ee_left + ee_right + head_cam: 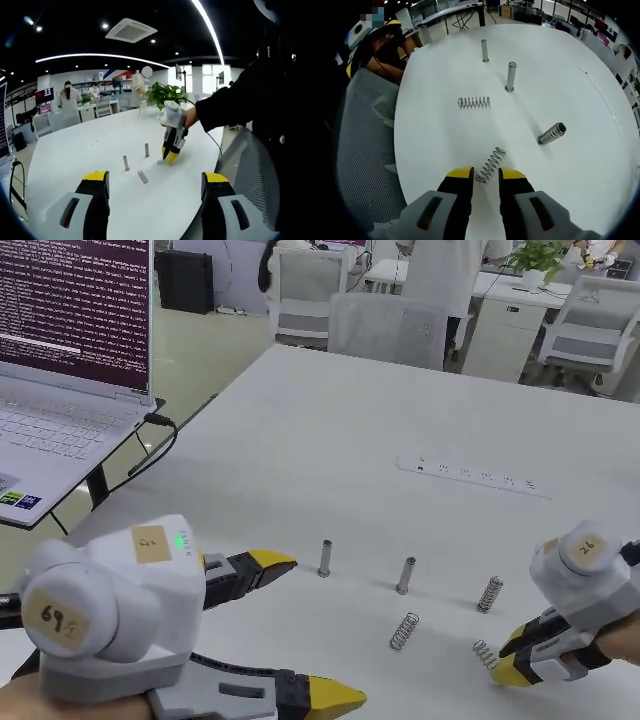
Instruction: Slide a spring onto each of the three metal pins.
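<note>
- Spring (490, 165) lies on white desk (400, 420), one end between right gripper's (486, 174) slightly parted fingers.
- Left gripper (155, 177) fingers wide apart.
- Open-plan office, laptop (60, 420) at left.

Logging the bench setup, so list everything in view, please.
Bare pins: 2, silver, upright mid-table.
Pin with spring: 1, silver, right of them.
Loose springs: 2, silver, lying near the pins.
Power strip: 1, white, farther back.
Laptop: 1, silver, far left.
Table: 1, white.
Chairs: several, pale, beyond table.
Left gripper: 1, white, yellow-tipped fingers open.
Right gripper: 1, white, fingers astride one spring's end.
</note>
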Demonstrator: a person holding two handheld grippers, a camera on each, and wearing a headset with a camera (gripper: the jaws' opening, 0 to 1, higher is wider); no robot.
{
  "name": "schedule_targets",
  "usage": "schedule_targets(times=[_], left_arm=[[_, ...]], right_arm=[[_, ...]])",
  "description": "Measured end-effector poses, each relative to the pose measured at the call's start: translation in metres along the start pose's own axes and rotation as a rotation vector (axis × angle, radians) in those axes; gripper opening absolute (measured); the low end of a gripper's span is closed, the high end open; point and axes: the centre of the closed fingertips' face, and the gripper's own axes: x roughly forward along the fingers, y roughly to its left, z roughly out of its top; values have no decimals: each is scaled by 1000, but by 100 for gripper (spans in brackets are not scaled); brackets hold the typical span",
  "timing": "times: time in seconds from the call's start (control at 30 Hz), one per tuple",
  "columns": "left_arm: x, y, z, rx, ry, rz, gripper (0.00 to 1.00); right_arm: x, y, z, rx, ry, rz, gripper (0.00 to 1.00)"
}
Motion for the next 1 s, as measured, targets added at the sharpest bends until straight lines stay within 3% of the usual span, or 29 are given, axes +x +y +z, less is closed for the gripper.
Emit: schedule_targets(times=[0.57, 1.0], left_arm=[[0, 0, -1, -1, 4, -5, 70], [-1, -1, -2, -4, 8, -5, 70]], right_arm=[[6, -2, -8, -36, 37, -18, 13], [6, -5, -9, -35, 37, -22, 12]])
